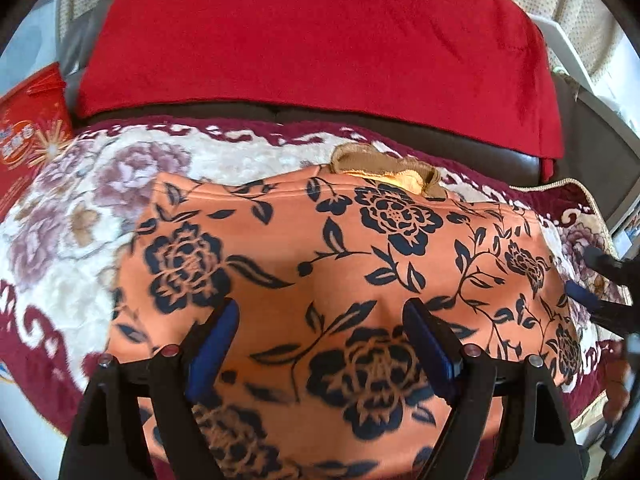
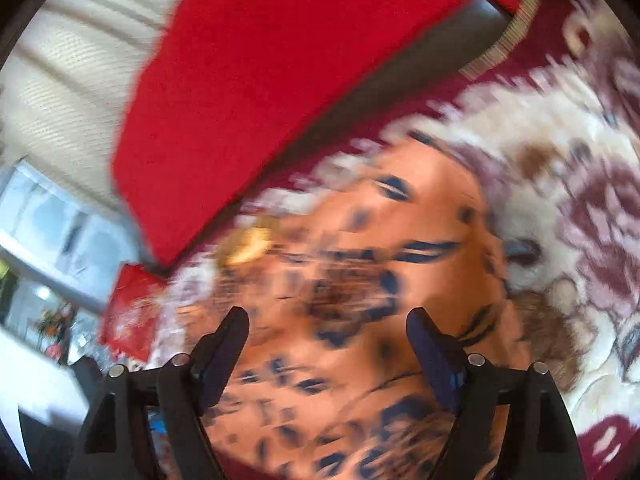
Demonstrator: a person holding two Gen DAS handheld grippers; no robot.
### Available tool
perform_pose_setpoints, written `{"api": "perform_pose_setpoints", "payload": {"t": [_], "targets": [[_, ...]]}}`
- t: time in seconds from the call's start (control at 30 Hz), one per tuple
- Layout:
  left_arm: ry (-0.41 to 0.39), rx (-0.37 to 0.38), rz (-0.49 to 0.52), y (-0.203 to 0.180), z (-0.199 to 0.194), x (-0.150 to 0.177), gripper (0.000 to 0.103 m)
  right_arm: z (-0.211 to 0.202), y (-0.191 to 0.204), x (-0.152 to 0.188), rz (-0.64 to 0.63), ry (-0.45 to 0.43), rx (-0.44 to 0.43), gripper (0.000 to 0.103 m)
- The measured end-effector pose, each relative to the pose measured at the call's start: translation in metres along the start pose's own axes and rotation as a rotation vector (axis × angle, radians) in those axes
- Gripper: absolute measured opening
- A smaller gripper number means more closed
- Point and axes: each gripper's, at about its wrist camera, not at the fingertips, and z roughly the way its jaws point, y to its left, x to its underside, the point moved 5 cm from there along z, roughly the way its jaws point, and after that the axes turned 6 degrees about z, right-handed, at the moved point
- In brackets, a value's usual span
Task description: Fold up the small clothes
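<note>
An orange garment [image 1: 320,248] printed with dark blue flowers lies spread flat on a cream and maroon flowered blanket [image 1: 72,208]. At its far edge sits a brown collar [image 1: 384,168] with a yellow lining. My left gripper [image 1: 320,308] hovers over the near middle of the garment, jaws wide apart, with nothing between its blue pads. The right gripper's fingers [image 1: 604,266] reach in at the garment's right edge. The right wrist view is blurred; there my right gripper [image 2: 328,316] stands open above the same garment [image 2: 360,280], with nothing between its pads.
A red cloth [image 1: 320,40] drapes over the dark sofa back behind the blanket. A red printed bag [image 1: 28,132] lies at the blanket's left end. Pale curtains [image 2: 60,80] and a window [image 2: 52,232] are beyond the sofa.
</note>
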Motion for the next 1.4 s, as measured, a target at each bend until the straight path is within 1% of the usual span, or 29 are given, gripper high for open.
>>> {"api": "perform_pose_setpoints", "payload": {"t": [0.07,0.1,0.13,0.17,0.2,0.23,0.3,0.37,0.43,0.5,0.6,0.67,0.73,0.8,0.83,0.93,1.0,1.1,1.17,1.2,1.23,1.27,1.33,1.37,1.4], "targets": [[0.001,-0.001,-0.009,0.002,-0.007,0.005,0.084,-0.011,0.013,0.014,-0.074,-0.014,-0.025,0.092],[0.006,-0.003,-0.010,0.002,-0.008,0.007,0.084,-0.007,0.014,0.021,-0.092,0.000,-0.030,0.097],[0.011,-0.004,-0.011,0.002,-0.011,0.009,0.084,0.002,0.009,0.026,-0.089,0.023,-0.017,0.097],[0.015,-0.008,-0.013,0.003,-0.013,0.011,0.084,0.016,-0.009,0.028,-0.055,0.073,0.043,0.097],[0.016,-0.008,-0.015,0.004,-0.014,0.012,0.084,0.025,-0.026,0.029,-0.013,0.108,0.074,0.096],[0.012,-0.005,-0.014,0.005,-0.018,0.013,0.084,0.017,-0.025,0.027,-0.013,0.069,0.052,0.096],[-0.009,-0.015,-0.013,0.007,-0.025,0.015,0.084,0.001,-0.017,0.023,-0.016,0.024,0.074,0.096],[-0.013,-0.016,-0.023,0.007,-0.028,0.015,0.084,-0.020,-0.005,0.026,-0.050,-0.020,0.037,0.096],[-0.010,-0.004,-0.025,0.006,-0.029,0.017,0.084,-0.037,-0.004,0.032,-0.040,-0.062,0.019,0.096],[-0.014,-0.012,-0.007,0.002,-0.029,0.020,0.084,-0.049,-0.017,0.050,0.056,-0.088,-0.035,0.096],[-0.013,-0.012,0.000,-0.001,-0.030,0.022,0.084,-0.071,-0.057,0.089,0.252,-0.119,-0.117,0.096],[-0.013,-0.012,0.005,-0.005,-0.030,0.022,0.084,-0.080,-0.082,0.110,0.349,-0.122,-0.127,0.097],[-0.012,-0.010,0.021,-0.011,-0.030,0.022,0.084,-0.081,-0.099,0.120,0.398,-0.116,-0.130,0.097],[-0.015,-0.009,0.031,-0.016,-0.032,0.023,0.084,-0.083,-0.107,0.120,0.432,-0.122,-0.161,0.097],[-0.020,-0.011,0.033,-0.017,-0.034,0.023,0.084,-0.084,-0.105,0.117,0.429,-0.135,-0.166,0.097],[-0.043,-0.003,0.028,-0.019,-0.039,0.024,0.084,-0.088,-0.099,0.107,0.404,-0.165,-0.170,0.097],[-0.045,0.001,0.022,-0.019,-0.037,0.029,0.084,-0.082,-0.102,0.102,0.422,-0.163,-0.163,0.097],[0.012,-0.014,0.027,-0.016,-0.017,0.040,0.084,-0.074,-0.103,0.098,0.456,-0.163,-0.166,0.097],[0.078,-0.046,0.039,-0.012,0.003,0.049,0.084,-0.069,-0.101,0.093,0.450,-0.174,-0.160,0.096],[0.095,-0.050,0.036,-0.011,0.008,0.051,0.084,-0.067,-0.100,0.089,0.443,-0.174,-0.158,0.096],[0.086,-0.047,0.025,-0.010,0.007,0.050,0.084,-0.063,-0.097,0.084,0.430,-0.166,-0.154,0.093],[0.060,-0.048,0.008,-0.010,0.001,0.046,0.084,-0.063,-0.094,0.082,0.419,-0.161,-0.146,0.090],[-0.015,-0.030,0.001,-0.015,-0.014,0.034,0.084,-0.058,-0.089,0.074,0.393,-0.147,-0.127,0.064],[-0.060,-0.019,0.019,-0.021,-0.023,0.025,0.084,-0.055,-0.086,0.072,0.385,-0.142,-0.122,0.061],[-0.087,-0.019,0.035,-0.026,-0.026,0.020,0.084,-0.054,-0.084,0.070,0.374,-0.141,-0.114,0.060]]}}
